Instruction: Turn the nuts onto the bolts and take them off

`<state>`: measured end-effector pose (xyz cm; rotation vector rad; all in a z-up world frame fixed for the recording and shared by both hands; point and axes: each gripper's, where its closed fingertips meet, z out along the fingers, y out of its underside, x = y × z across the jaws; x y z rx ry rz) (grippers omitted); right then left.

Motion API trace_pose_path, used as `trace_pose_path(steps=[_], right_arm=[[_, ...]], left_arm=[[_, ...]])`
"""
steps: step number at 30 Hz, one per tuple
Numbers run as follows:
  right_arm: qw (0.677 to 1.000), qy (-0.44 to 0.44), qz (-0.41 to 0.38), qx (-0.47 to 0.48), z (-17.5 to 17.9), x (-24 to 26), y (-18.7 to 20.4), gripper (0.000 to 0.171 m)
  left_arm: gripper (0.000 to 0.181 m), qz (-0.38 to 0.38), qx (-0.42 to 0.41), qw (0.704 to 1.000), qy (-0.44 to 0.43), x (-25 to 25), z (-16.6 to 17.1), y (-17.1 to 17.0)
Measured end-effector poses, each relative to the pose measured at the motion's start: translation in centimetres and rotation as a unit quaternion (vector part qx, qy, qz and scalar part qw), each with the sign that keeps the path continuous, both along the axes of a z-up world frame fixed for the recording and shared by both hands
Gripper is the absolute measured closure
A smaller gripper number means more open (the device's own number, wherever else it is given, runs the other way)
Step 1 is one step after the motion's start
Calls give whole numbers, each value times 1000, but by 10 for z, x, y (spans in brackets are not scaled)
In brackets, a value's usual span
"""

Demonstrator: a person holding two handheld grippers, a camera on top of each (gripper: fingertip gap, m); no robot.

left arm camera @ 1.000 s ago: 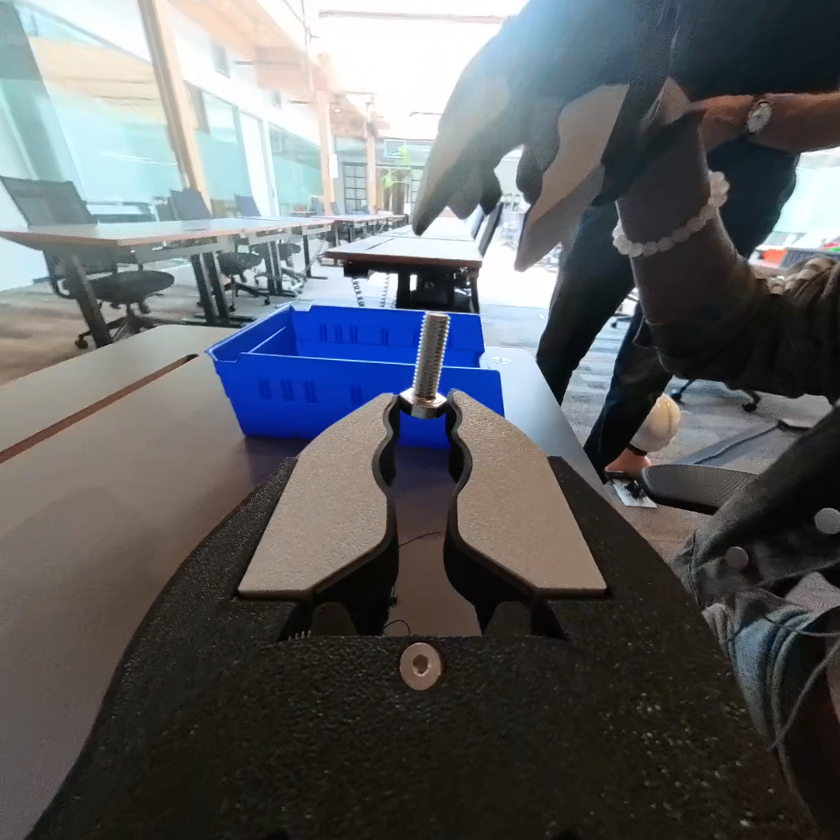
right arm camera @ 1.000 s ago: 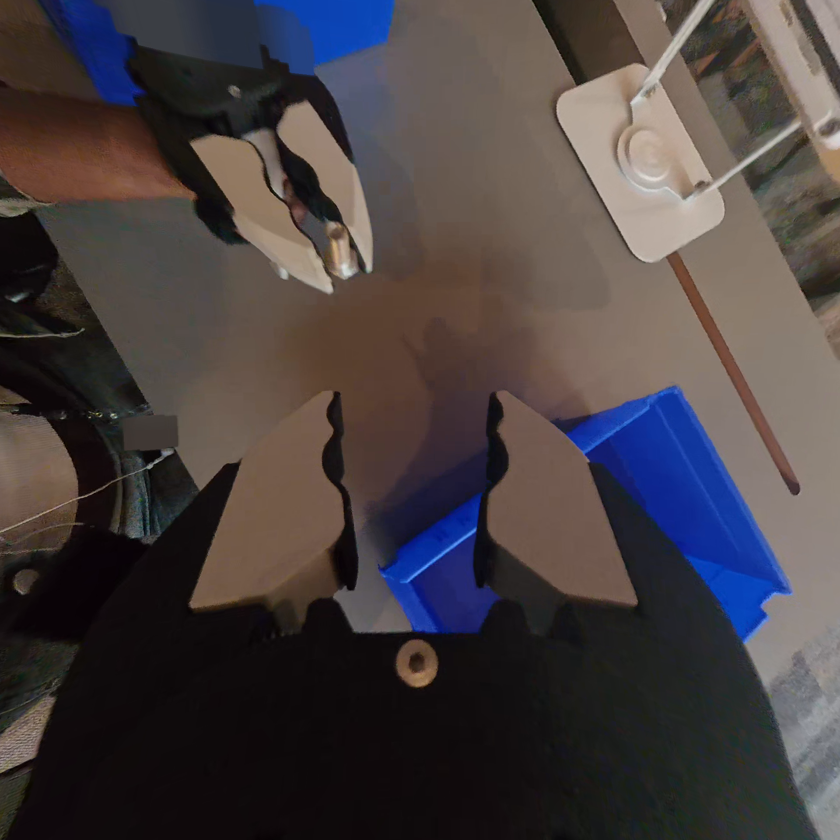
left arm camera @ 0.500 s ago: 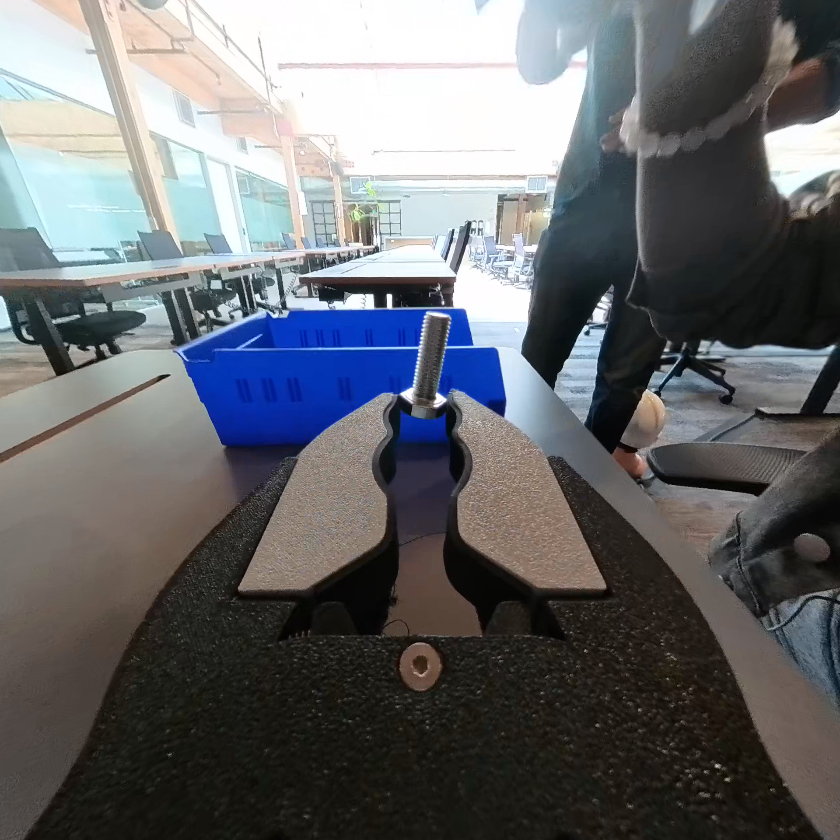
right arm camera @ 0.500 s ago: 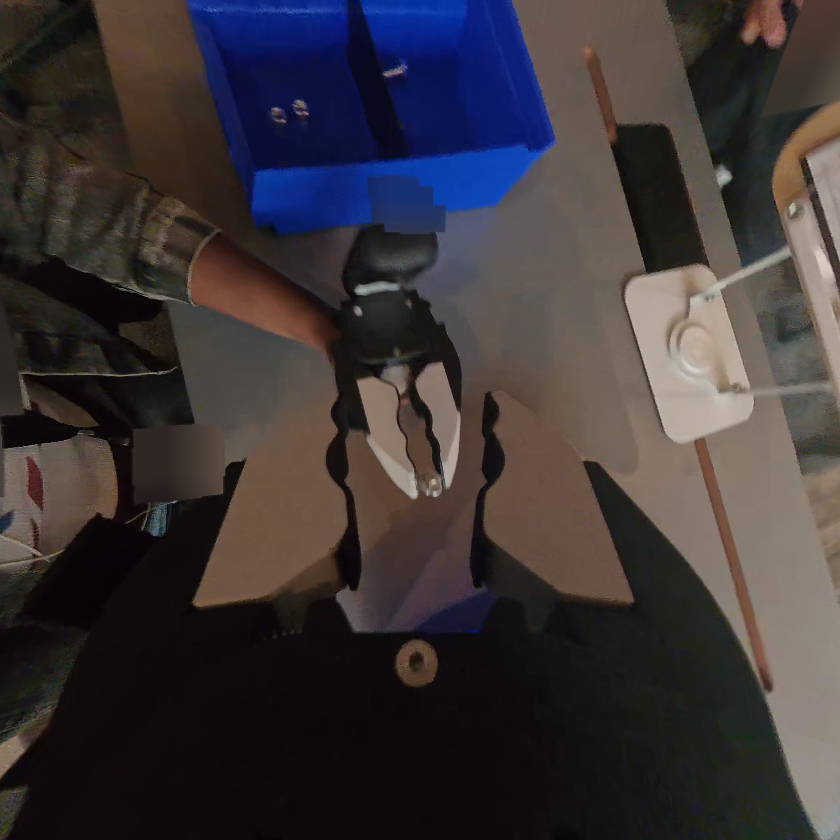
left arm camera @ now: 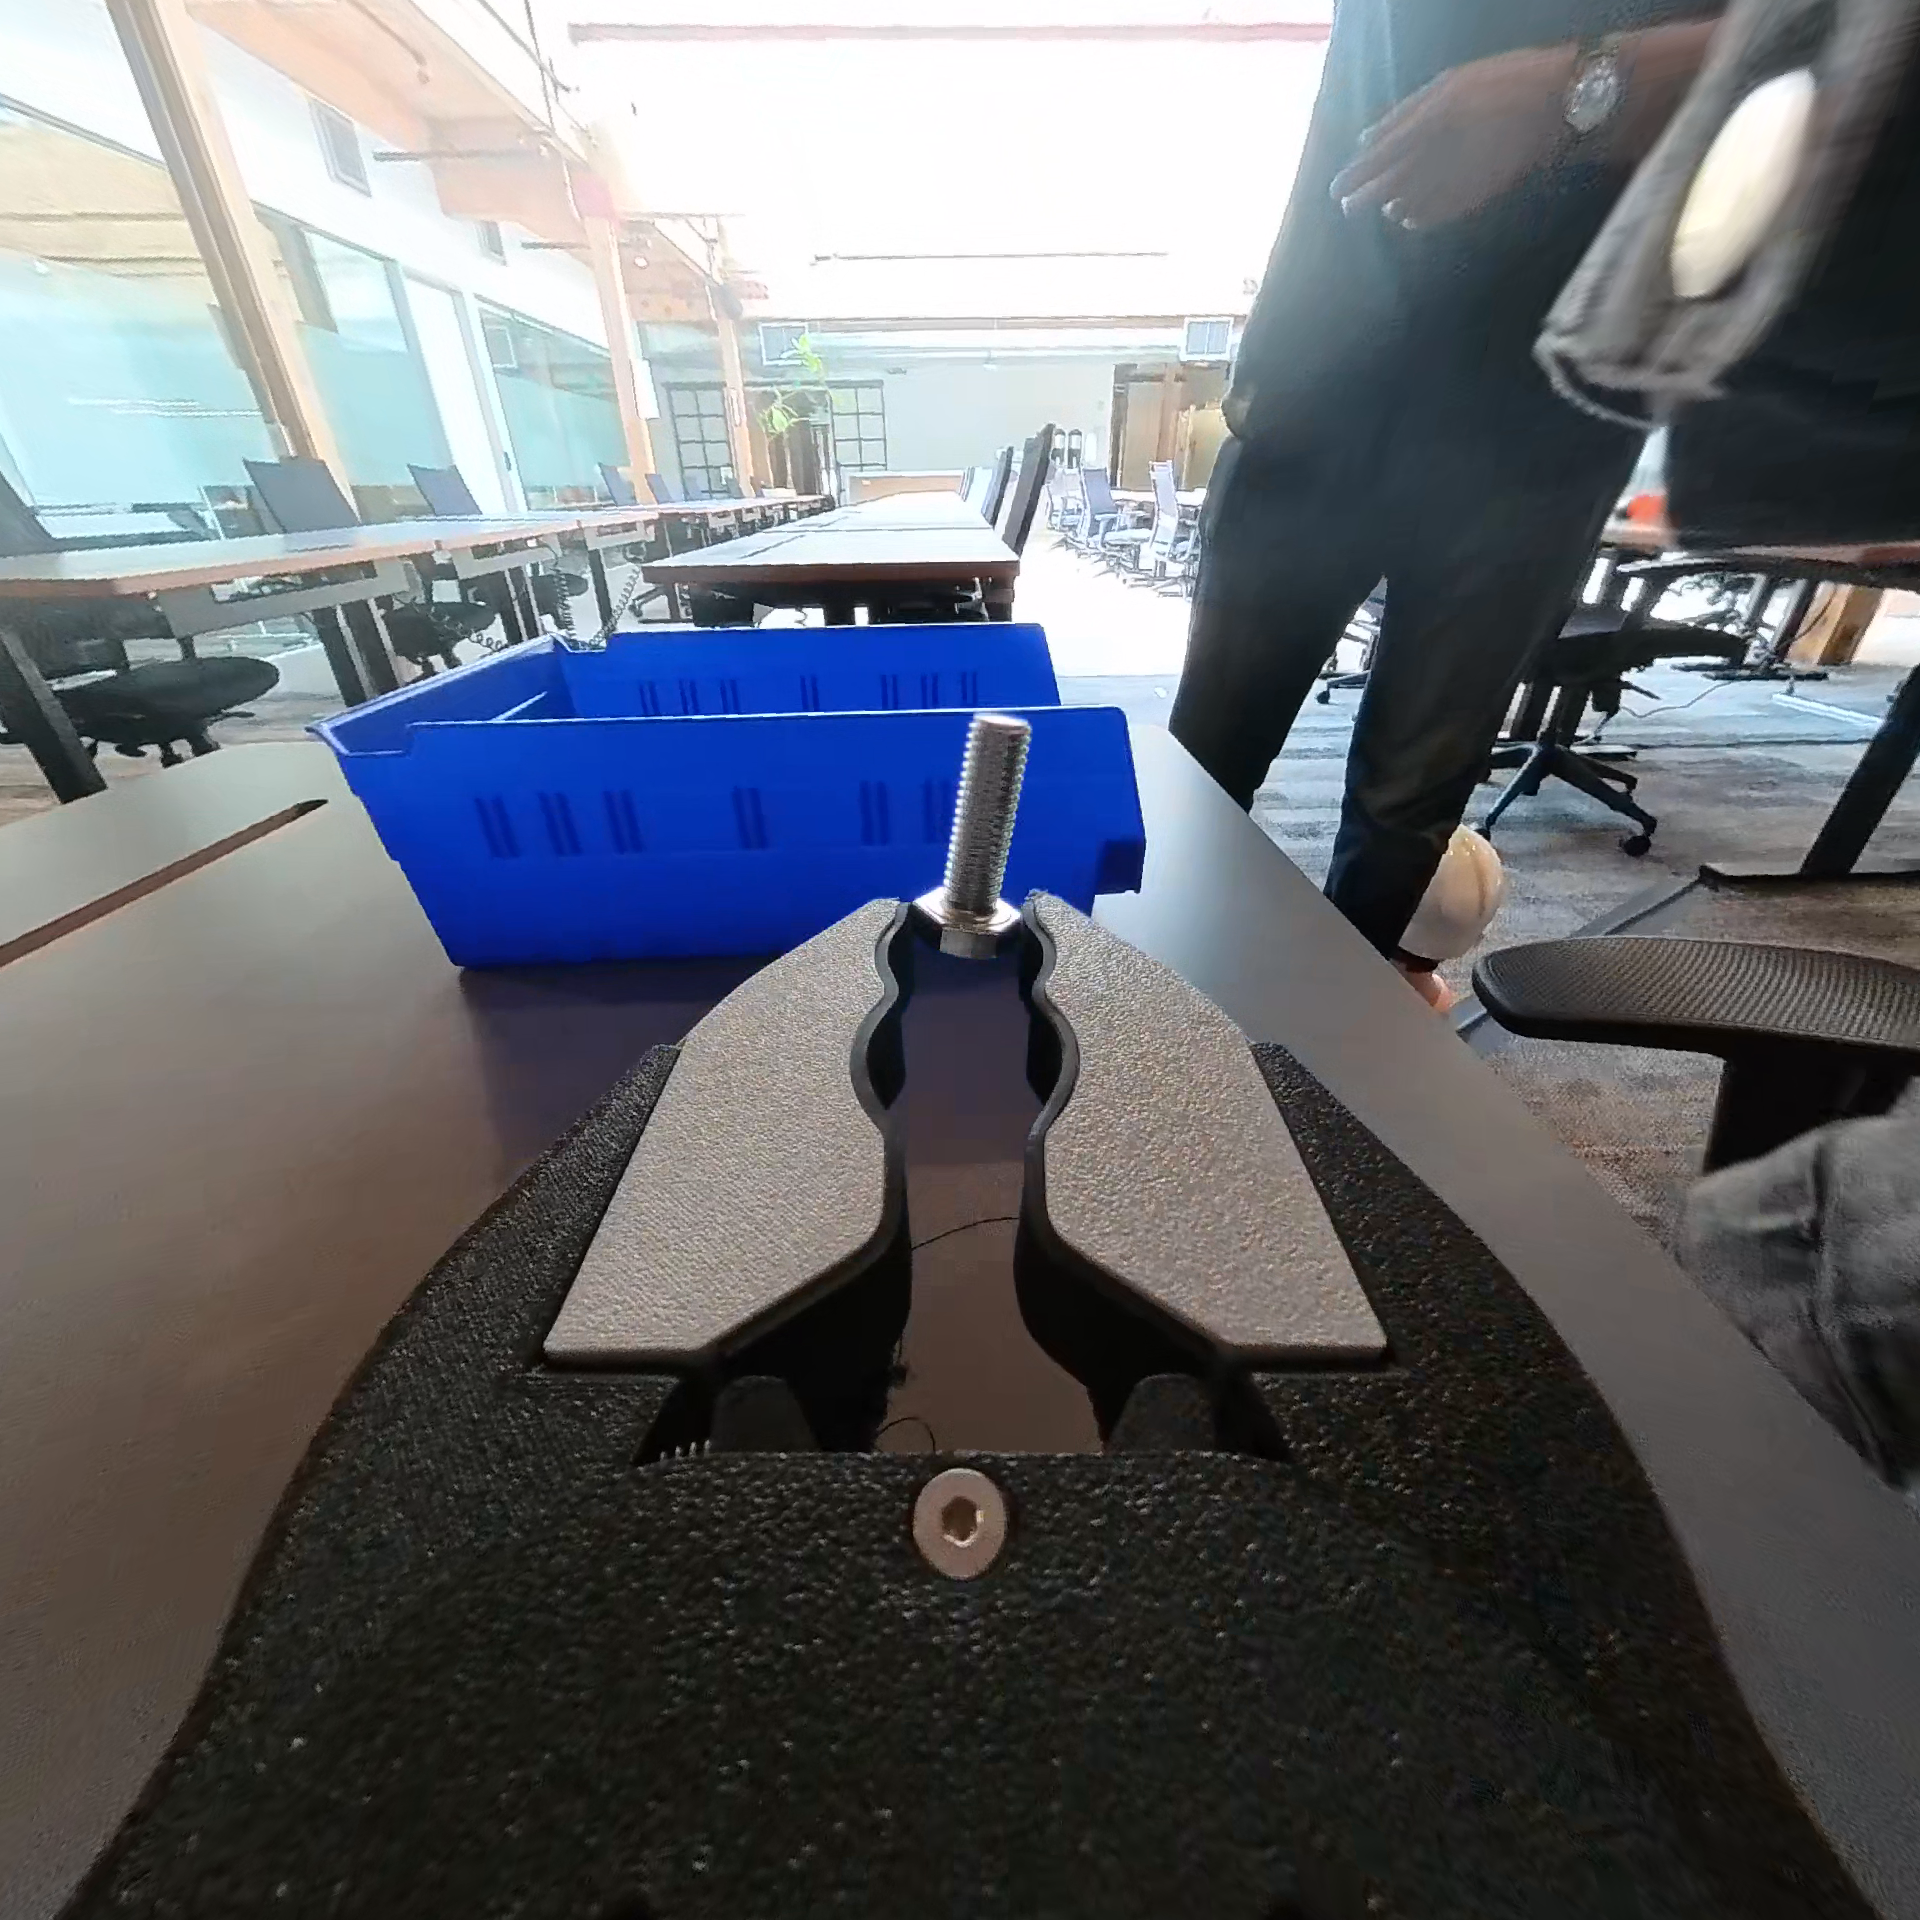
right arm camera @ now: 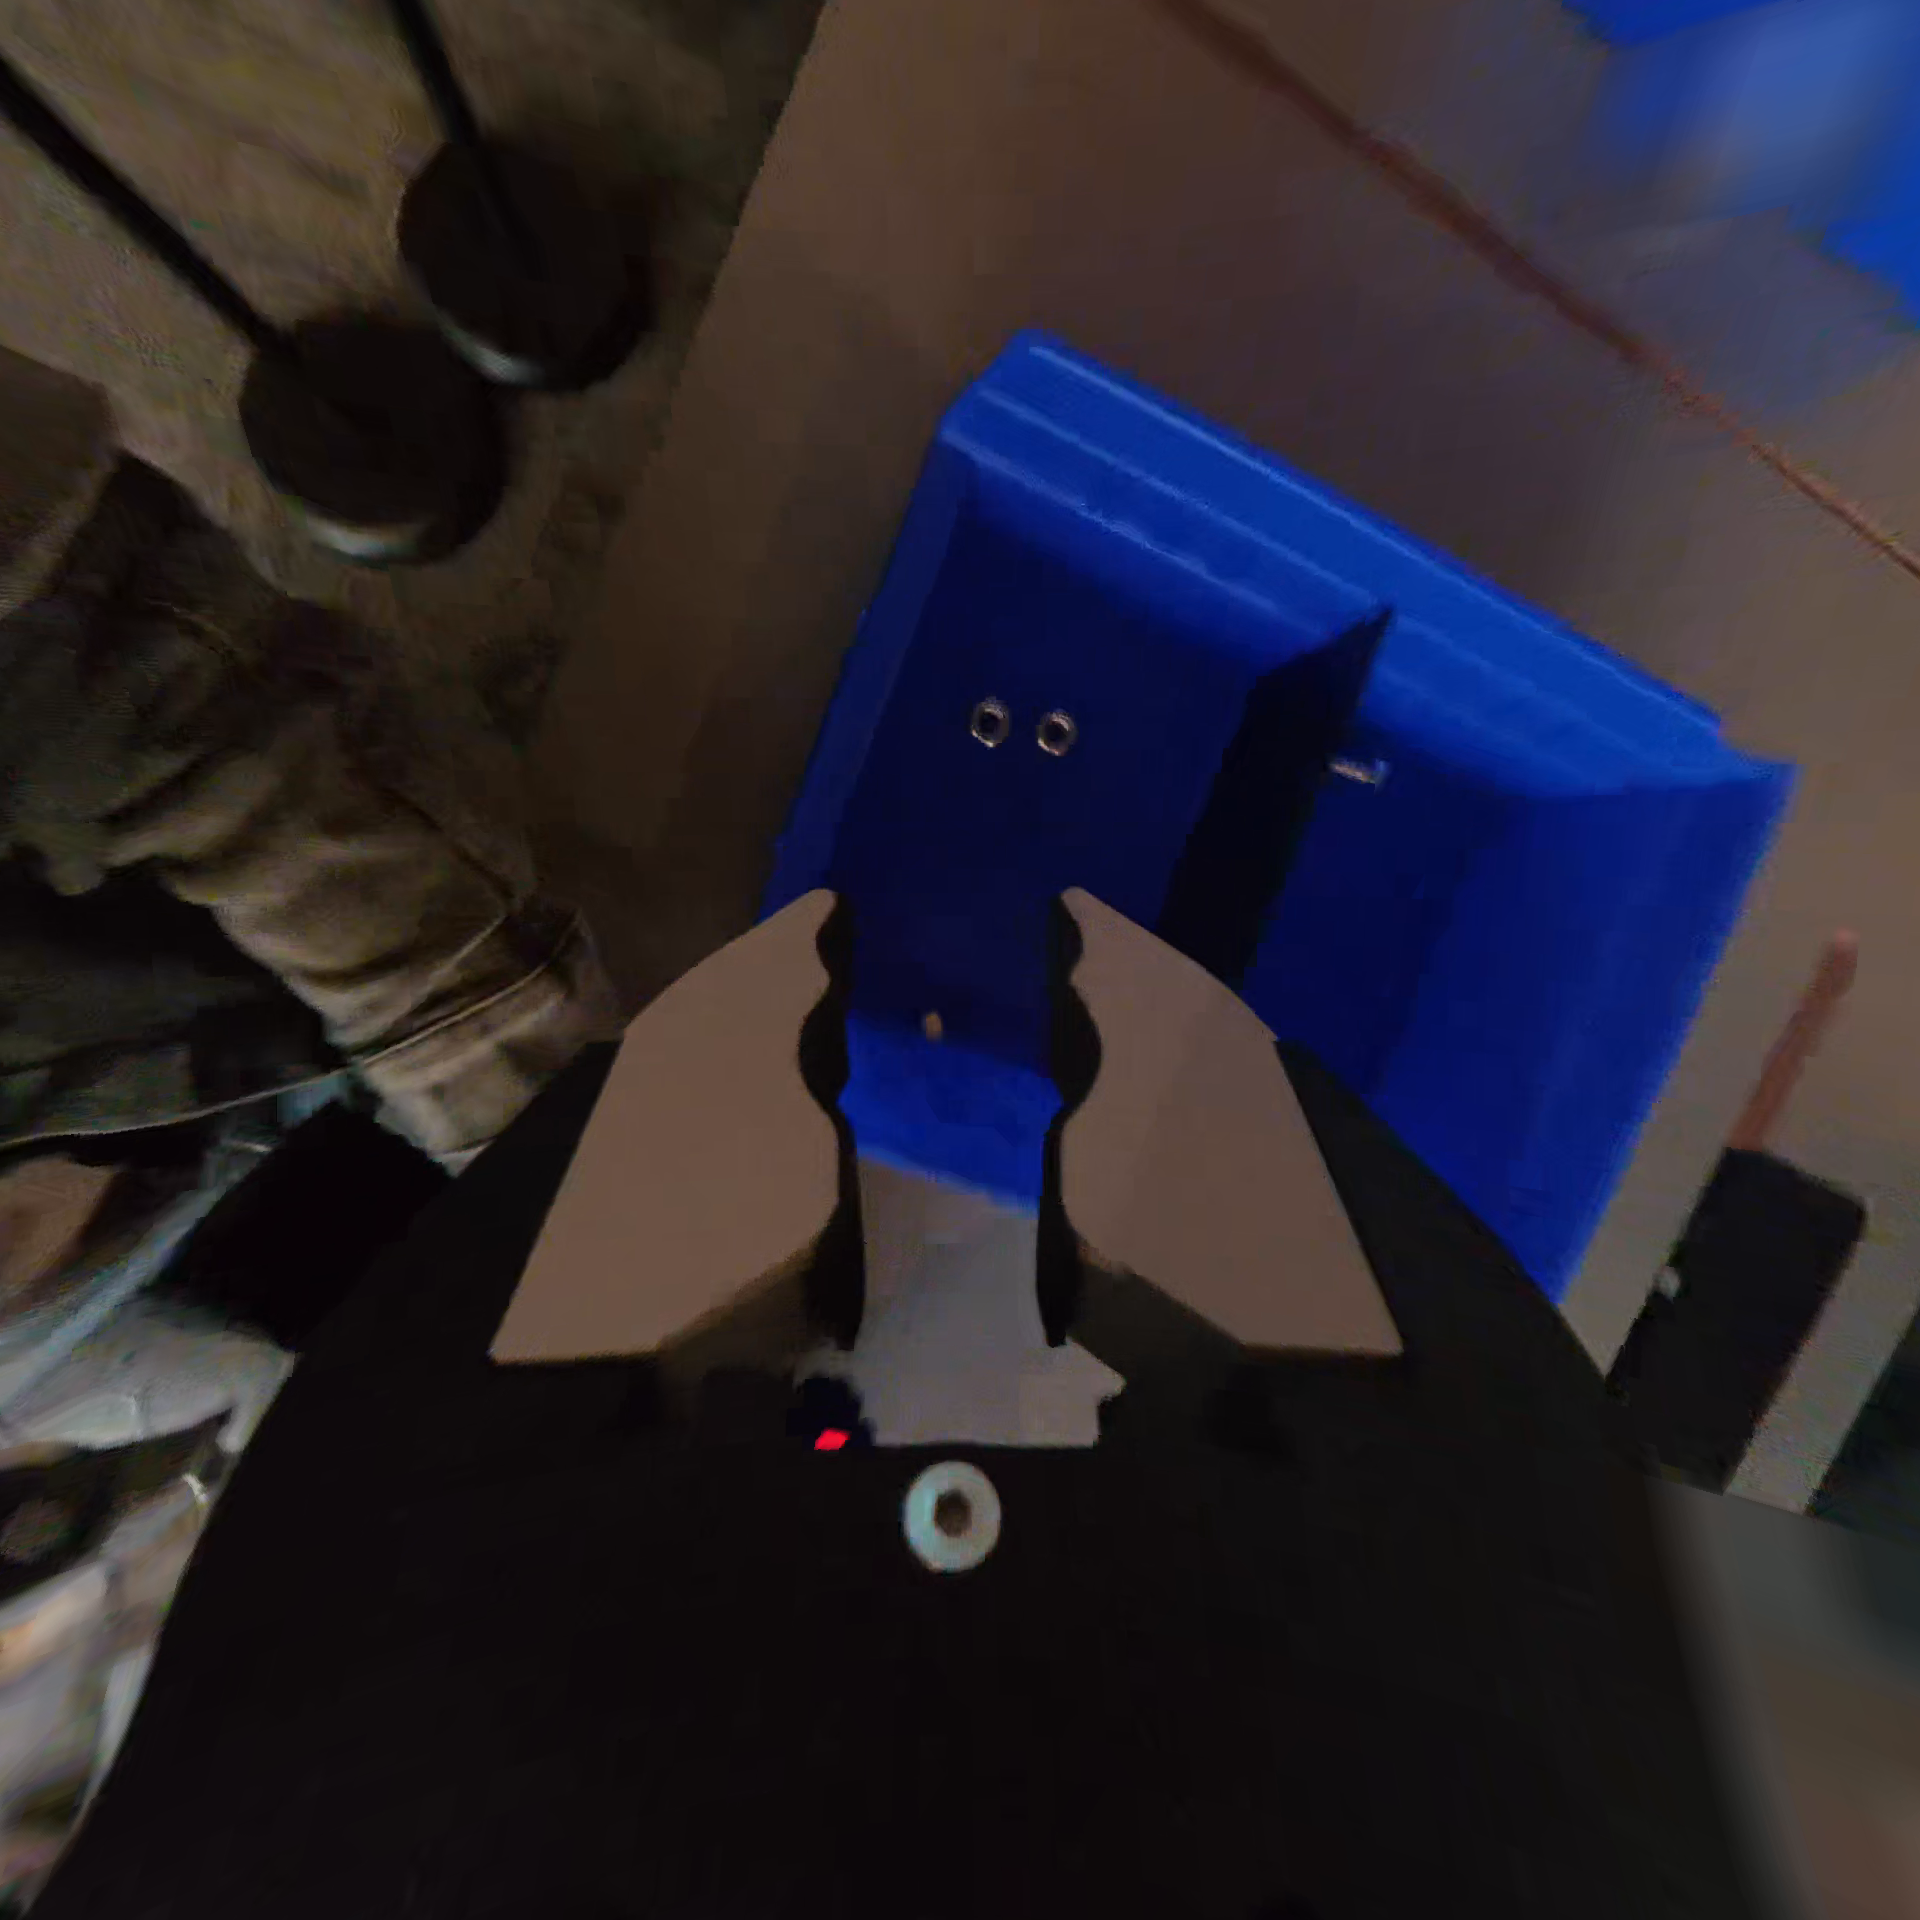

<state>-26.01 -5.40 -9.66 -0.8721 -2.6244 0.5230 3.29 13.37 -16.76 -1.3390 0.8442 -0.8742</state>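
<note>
My left gripper [left arm camera: 966, 920] is shut on a silver bolt [left arm camera: 984, 821], gripping its hex head with the threaded shaft standing upright, low over the dark table [left arm camera: 208, 1091]. A blue divided bin [left arm camera: 748, 821] stands just beyond it. My right gripper [right arm camera: 948, 914] is open and empty, looking down over the near end of the blue bin [right arm camera: 1403, 935]. Two silver nuts [right arm camera: 1020, 727] lie in the bin's left compartment. A bolt [right arm camera: 1356, 771] lies in the right compartment, partly hidden by the divider. A small pale object [right arm camera: 932, 1025] shows between my right fingers.
A person in dark clothes [left arm camera: 1382, 520] stands at the table's right edge, beside an office chair [left arm camera: 1704, 997]. A sleeve [right arm camera: 343, 883] and a chair base [right arm camera: 374, 447] lie left of the bin. A second blue bin [right arm camera: 1787, 114] is at top right; a black object [right arm camera: 1735, 1309] lies right. Tip to tip, the grippers are about 35 cm apart.
My right gripper swung away from above the left gripper to over the blue bin, staying open. My left gripper kept hold of the bolt and barely moved.
</note>
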Motion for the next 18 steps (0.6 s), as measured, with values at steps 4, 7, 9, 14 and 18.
trace_pose_path(steps=[4, 7, 9, 14, 18], right_arm=[[988, -98, 89, 77, -81, -48, -13, 126], [978, -128, 127, 106, -128, -71, -8, 134], [975, -130, 143, 108, -145, -80, -6, 134], [969, -138, 165, 126, -164, -89, 2, 135], [963, -149, 192, 119, -170, -88, -5, 137]], left_arm=[[162, 0, 1, 1000, 2, 0, 0, -1], [162, 0, 1, 1000, 0, 0, 1, -1], [162, 3, 0, 1000, -2, -1, 1, 0], [162, 4, 2, 1000, 0, -2, 1, -1], [162, 3, 2, 1000, 1, -2, 1, -1]])
